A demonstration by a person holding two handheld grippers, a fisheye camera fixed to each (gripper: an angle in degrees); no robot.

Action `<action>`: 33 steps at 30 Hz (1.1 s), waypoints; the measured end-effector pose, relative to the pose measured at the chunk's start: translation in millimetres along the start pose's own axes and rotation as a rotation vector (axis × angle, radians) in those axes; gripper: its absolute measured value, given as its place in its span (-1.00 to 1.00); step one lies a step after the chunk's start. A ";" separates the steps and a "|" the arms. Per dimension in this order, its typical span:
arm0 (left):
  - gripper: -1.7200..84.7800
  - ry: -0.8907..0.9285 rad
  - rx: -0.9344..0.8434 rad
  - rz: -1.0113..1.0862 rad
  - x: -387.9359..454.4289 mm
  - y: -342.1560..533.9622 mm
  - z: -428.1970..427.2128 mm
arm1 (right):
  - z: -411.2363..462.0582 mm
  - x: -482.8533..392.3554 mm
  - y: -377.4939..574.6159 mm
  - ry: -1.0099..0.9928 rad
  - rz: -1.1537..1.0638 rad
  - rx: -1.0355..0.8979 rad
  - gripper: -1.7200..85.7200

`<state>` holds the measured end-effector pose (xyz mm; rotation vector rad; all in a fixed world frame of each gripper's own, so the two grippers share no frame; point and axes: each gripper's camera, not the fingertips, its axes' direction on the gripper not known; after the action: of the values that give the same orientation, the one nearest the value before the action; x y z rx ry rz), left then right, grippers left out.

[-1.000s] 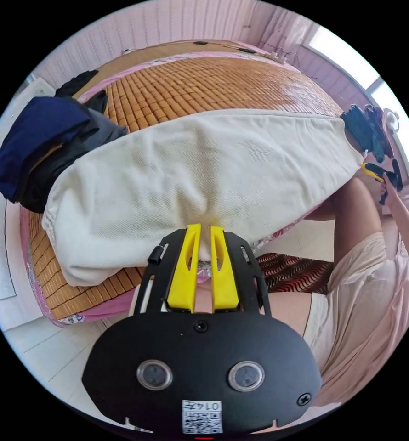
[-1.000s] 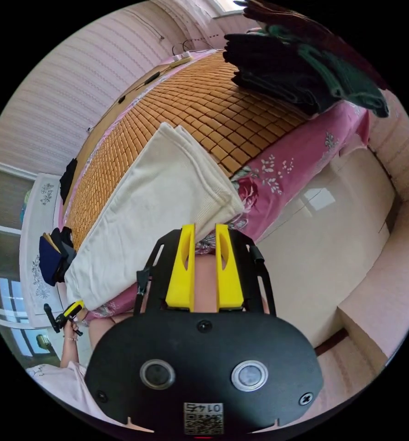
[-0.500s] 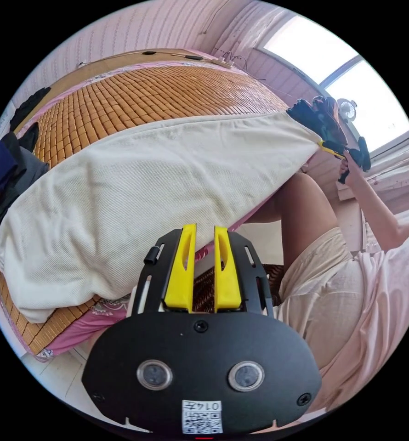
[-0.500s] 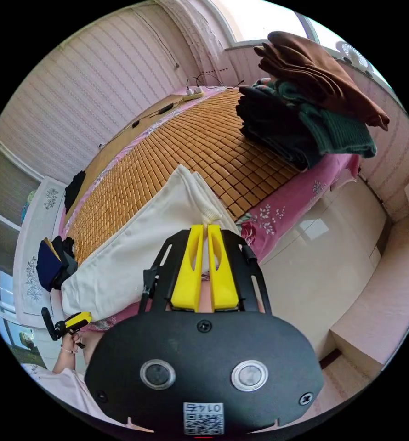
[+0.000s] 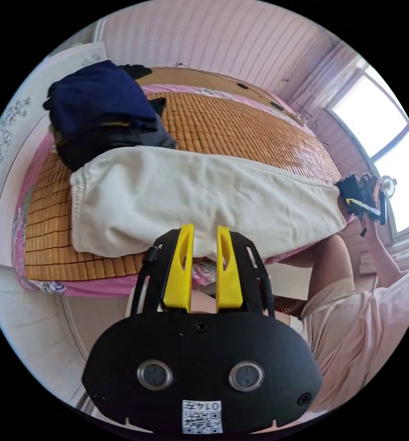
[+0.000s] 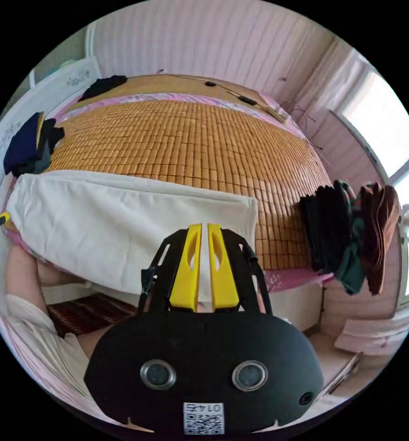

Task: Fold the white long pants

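Across the bamboo mat [image 6: 190, 138], white pants [image 6: 122, 220] sit pinched in the right gripper [image 6: 203, 239], beyond the left gripper's [image 5: 203, 239] spread jaws.

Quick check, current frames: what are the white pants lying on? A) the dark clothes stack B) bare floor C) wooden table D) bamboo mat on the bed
D: the white pants lie spread along the near edge of the tan bamboo mat that covers the bed, with the dark clothes stack off to one side on the mat.

No legible text, label or number shows anywhere.
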<state>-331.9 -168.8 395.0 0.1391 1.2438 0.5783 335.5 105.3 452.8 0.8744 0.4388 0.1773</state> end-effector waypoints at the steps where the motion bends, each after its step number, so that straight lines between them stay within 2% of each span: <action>1: -0.77 -0.032 0.044 -0.057 -27.6 2.5 -14.6 | 0.0 -39.3 -24.5 -0.028 -0.142 0.015 -0.84; 5: -0.77 -0.118 0.142 -0.205 -110.9 1.5 -47.6 | 7.9 -168.2 -96.4 -0.177 -0.498 0.028 -0.69; 8: -0.77 -0.109 0.138 -0.291 -154.5 -11.4 -45.3 | 24.7 -235.4 -136.5 -0.210 -0.626 -0.016 -0.69; 11: -0.78 -0.059 0.120 -0.271 -160.6 -31.6 -28.3 | 54.0 -277.8 -163.5 -0.193 -0.706 -0.120 -0.73; 14: -0.78 -0.032 0.056 -0.079 -111.9 -56.7 7.1 | 83.2 -299.6 -173.4 -0.180 -0.770 -0.268 -0.81; 18: -0.74 -0.050 -0.025 0.237 -15.5 -85.7 62.9 | 74.3 -304.2 -172.2 -0.167 -0.835 -0.228 -0.91; 20: -0.69 -0.123 -0.024 0.431 47.1 -106.1 92.4 | 63.7 -299.8 -172.6 -0.164 -0.837 -0.191 -0.93; 23: -0.68 -0.132 -0.083 0.597 105.3 -130.6 135.5 | 48.8 -287.4 -182.6 -0.191 -0.808 -0.164 -0.95; 26: -0.78 -0.219 -0.292 0.661 126.9 -137.2 204.6 | 44.4 -272.1 -195.3 -0.285 -0.779 -0.181 -0.96; 27: -0.80 -0.205 -0.304 0.668 128.0 -136.0 210.8 | 45.2 -270.0 -197.3 -0.294 -0.776 -0.191 -0.96; 29: -0.87 -0.200 -0.233 0.639 131.0 -134.9 194.6 | 42.5 -263.7 -201.8 -0.253 -0.788 -0.180 -0.95; 33: -0.87 -0.144 -0.104 0.550 122.4 -134.1 158.3 | 51.2 -253.8 -210.0 -0.245 -0.744 -0.177 -0.92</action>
<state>-116.6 -190.5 289.2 0.4359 1.0297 1.0862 124.8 -146.5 394.9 0.5054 0.4825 -0.5626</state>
